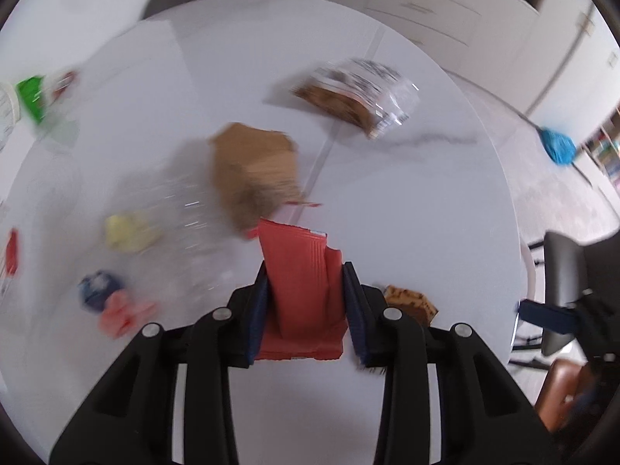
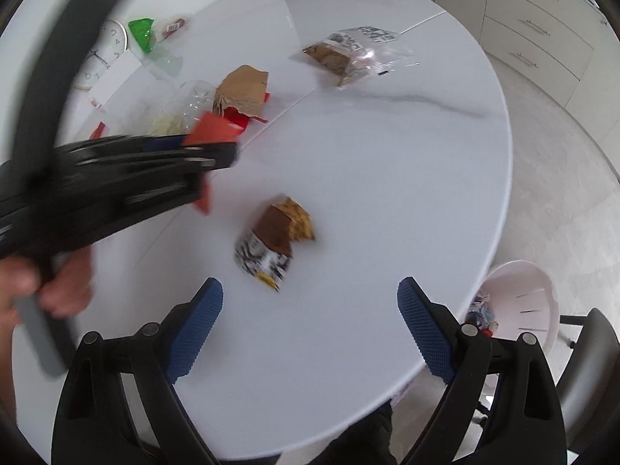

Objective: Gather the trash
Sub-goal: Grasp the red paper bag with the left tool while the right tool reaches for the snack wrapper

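Left gripper (image 1: pixel 305 290) clamps red wrapper (image 1: pixel 302 271); right gripper (image 2: pixel 310 321) gapes.

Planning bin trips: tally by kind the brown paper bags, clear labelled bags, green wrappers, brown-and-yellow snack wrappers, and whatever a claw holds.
Crumpled brown paper bag: 1
Clear plastic bag with printed label: 1
Green plastic wrapper: 1
Brown-and-yellow snack wrapper: 1
Red foil wrapper in the left claw: 1
Total: 5
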Demonstrator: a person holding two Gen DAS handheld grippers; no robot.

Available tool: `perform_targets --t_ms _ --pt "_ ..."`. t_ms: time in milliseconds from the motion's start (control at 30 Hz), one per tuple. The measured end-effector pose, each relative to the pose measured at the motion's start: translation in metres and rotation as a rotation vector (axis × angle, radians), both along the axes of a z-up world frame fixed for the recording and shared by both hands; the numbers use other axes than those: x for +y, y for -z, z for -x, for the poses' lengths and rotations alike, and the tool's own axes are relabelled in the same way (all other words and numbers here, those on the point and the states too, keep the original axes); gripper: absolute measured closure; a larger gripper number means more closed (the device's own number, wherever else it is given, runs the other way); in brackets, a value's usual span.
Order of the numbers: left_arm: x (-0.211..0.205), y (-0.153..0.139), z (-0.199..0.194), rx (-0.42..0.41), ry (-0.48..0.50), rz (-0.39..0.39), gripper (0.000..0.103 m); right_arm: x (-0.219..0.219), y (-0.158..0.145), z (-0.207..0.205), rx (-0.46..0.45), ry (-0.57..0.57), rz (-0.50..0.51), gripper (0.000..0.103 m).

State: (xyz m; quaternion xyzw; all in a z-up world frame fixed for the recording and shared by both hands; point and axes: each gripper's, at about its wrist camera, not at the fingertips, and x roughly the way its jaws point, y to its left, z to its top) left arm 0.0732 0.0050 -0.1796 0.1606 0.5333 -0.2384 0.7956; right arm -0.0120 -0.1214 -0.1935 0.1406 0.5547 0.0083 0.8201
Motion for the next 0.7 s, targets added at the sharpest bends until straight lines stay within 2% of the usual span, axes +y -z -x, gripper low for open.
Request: perform_targets --t_ms 67,133,233,367,400,500,533,700 --pt "0.019 -0.012 -0.003 0.015 -0.067 0.026 0.068 0.003 0.004 -0.008 0.008 0.014 -0.022 0.019" --pt "0.036 -0.022 0.002 0.017 -0.121 0.045 0.068 0.006 0.009 -0.016 0.020 0.030 -0.035 0.030" --pt "0.060 -0.034 0.006 -0.020 -0.182 0.038 0.068 0.014 0.018 -0.029 0.044 0.049 -0.029 0.033" --pt "0.081 -0.040 0.014 -0.037 -0.210 0.030 0.068 0.032 0.027 -0.042 0.067 0.036 0.027 0.045" --pt "0.086 -0.040 0.015 -0.031 -0.216 0.033 0.068 0.037 0.030 -0.045 0.077 0.023 0.056 0.052" --pt "0.095 -0.040 0.018 -0.024 -0.225 0.035 0.067 0.047 0.030 -0.046 0.070 0.002 0.135 0.063" --pt "0.094 -0.038 0.017 -0.022 -0.225 0.035 0.067 0.048 0.029 -0.045 0.069 0.003 0.137 0.070" --pt "0.095 -0.037 0.021 -0.016 -0.217 0.044 0.067 0.041 0.022 -0.041 0.051 0.023 0.101 0.085"
